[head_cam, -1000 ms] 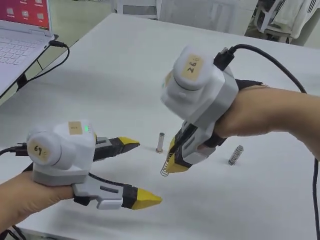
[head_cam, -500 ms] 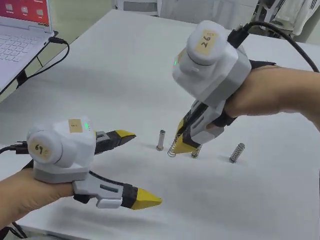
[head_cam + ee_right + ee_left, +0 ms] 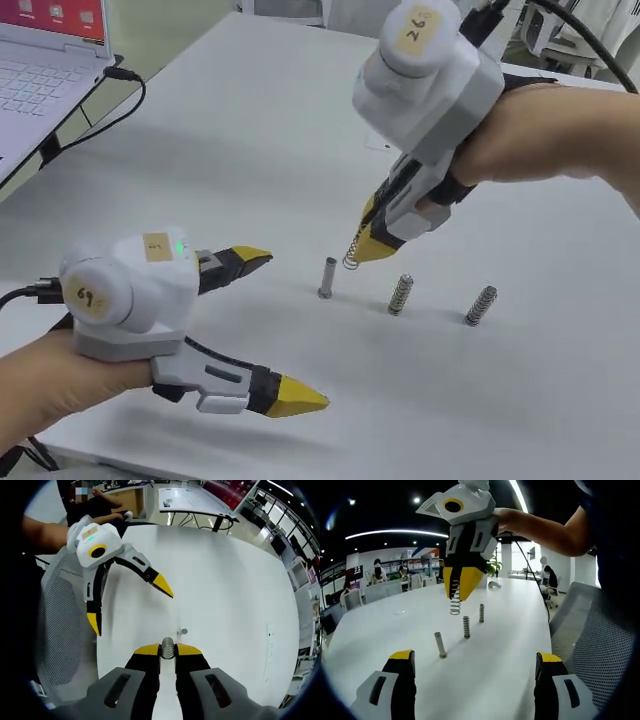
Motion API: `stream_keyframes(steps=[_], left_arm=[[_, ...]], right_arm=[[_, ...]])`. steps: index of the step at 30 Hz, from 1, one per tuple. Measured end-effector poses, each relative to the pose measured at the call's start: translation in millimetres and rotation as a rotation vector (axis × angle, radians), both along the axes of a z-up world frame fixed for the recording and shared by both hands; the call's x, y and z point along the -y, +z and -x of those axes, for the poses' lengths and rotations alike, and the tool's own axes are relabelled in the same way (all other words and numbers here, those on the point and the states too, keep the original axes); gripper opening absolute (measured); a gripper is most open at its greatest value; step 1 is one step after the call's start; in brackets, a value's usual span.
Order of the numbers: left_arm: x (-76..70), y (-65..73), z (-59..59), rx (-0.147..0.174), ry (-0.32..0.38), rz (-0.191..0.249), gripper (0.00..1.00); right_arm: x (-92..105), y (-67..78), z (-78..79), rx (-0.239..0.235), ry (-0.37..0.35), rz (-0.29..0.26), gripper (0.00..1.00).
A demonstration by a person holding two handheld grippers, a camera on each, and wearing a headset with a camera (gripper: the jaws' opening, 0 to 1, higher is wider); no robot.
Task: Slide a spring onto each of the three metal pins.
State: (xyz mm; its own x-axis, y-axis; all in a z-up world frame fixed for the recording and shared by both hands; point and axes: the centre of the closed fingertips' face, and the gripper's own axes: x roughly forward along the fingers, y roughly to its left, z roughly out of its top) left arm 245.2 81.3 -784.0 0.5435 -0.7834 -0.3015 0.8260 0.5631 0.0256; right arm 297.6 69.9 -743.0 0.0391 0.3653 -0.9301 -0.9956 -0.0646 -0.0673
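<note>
Right hand-held gripper [image 3: 366, 250] pinches a spring [image 3: 351, 257] above the bare pin [image 3: 328, 276], seemingly apart; left hand-held gripper [image 3: 292, 330] gapes

Three metal pins stand upright in a row on the white table [image 3: 250, 150], well inside its edges. The bare pin [image 3: 327, 277] ends the row. The middle pin [image 3: 400, 294] and far-end pin [image 3: 481, 305] each carry a coil spring. A third spring [image 3: 351, 256] hangs tilted just above the bare pin, clamped in the right gripper [image 3: 372, 243].

An open-plan office: laptop [image 3: 40, 90], mesh chair [image 3: 592, 640], ceiling strip lights [image 3: 395, 532], people at distant desks [image 3: 377, 575].
</note>
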Motion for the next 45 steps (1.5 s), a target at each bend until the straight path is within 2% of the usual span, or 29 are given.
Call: stream_keyframes(steps=[6, 11, 27, 45], left_arm=[[0.2, -3.2, 1.3, 0.02, -0.015, -0.045, 0.98], [-1.6, -2.7, -0.8, 0.026, -0.011, -0.048, 0.98], [-6.8, -1.2, -5.8, 0.026, 0.009, -0.034, 0.98], [-8.6, -0.8, -6.5, 0.02, 0.011, -0.02, 0.98]], right_arm=[[-8.3, -5.4, -14.9, -0.01, -0.011, 0.006, 0.08], [-14.9, -11.0, -21.9, -0.024, -0.018, 0.012, 0.08], [-17.7, -27.6, -19.8, -0.053, -0.019, 0.044, 0.08], [-20.5, -40.5, -21.5, -0.06, -0.018, 0.073, 0.08]])
